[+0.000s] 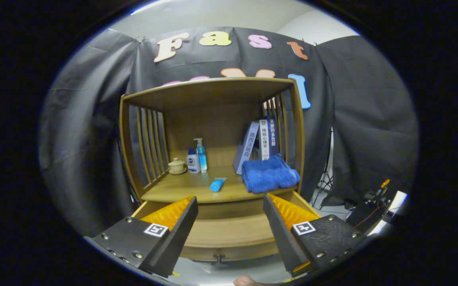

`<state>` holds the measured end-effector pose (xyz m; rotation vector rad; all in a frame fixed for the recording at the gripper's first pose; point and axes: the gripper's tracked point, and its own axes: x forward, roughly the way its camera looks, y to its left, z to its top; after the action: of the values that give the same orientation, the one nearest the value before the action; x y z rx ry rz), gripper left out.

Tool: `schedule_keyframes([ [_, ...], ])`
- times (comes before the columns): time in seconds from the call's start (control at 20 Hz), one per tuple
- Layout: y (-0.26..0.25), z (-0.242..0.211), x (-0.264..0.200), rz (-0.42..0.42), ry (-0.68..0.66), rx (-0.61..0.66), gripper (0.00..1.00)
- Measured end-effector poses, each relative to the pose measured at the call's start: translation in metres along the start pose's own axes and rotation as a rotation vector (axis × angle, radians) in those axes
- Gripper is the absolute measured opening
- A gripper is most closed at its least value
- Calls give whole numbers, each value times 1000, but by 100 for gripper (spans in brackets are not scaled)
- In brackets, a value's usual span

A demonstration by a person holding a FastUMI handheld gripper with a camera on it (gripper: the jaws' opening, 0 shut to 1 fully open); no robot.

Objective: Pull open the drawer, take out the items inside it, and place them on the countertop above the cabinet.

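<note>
- Claw (229,222) spread wide, holding nothing, hanging over the pulled-out drawer (229,234).
- Drawer inside is mostly hidden behind the fingers.
- Cabinet countertop (181,190) beyond carries a blue tube (217,184), blue towel (268,174), two bottles (197,159), a lidded cup (177,165) and books (257,143); bare wood remains in front.

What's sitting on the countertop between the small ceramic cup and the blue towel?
In the gripper view: two bottles beside the ceramic cup, then a blue tube lying on the countertop, short of the blue towel.
</note>
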<state>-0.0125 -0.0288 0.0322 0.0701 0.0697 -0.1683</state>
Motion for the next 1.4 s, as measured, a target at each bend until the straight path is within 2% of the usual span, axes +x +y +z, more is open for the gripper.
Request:
schedule_keyframes([
  [0.15,0,-25,-20,18,42,6,99],
  [0.3,8,-51,-29,50,28,4,98],
  [0.4,7,-71,-29,54,17,15,98],
  [0.5,-1,-93,-27,24,21,32,98],
  [0.8,20,-154,-20,45,116,89,100],
  [1.0,37,-188,-15,59,174,54,100],
  [1.1,38,-192,-8,49,180,47,100],
  [1.25,25,-195,13,-16,138,22,100],
  [1.3,27,-195,19,-13,122,27,100],
  [1.35,39,-194,15,40,113,55,100],
  [1.4,41,-193,12,41,71,64,98],
])
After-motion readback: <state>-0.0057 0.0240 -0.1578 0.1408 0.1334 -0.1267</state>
